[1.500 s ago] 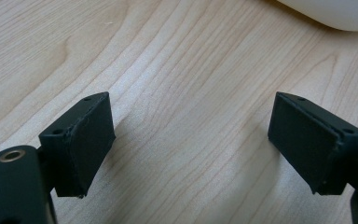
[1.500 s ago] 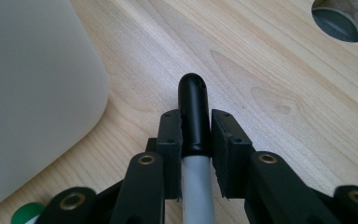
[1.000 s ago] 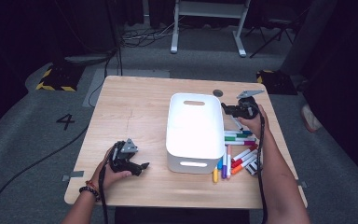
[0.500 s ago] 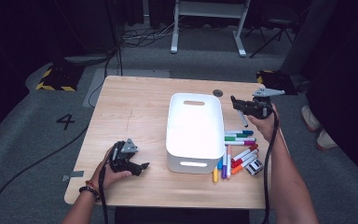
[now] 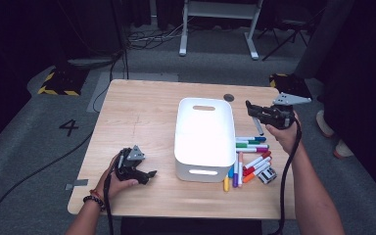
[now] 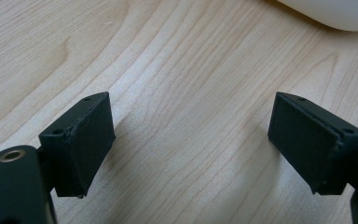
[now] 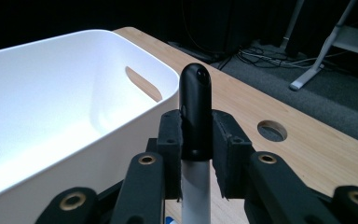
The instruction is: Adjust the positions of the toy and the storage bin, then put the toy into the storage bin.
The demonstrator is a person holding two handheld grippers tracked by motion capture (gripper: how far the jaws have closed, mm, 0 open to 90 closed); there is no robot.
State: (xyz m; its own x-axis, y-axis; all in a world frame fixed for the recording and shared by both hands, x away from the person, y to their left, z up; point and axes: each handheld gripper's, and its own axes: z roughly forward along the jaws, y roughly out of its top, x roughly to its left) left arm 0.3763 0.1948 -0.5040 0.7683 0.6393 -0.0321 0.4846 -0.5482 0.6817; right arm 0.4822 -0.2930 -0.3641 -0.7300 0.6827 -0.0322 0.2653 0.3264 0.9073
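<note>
A light wooden bench (image 5: 142,122) is set on a grey floor (image 5: 39,147). Left of the bench, a "4" (image 5: 70,127) is marked on the floor. Beyond its far left corner lies a black-and-yellow striped block (image 5: 58,83); behind it stands a white frame (image 5: 220,24). The surroundings are left dark.

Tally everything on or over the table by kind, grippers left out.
White bin: 1
Black-capped marker, held above the table: 1
Loose markers lying beside the bin: about 10, bunched and overlapping, so the count is not certain
Small black-and-white thing by the markers, too small to identify: 1
Total: about 13
</note>
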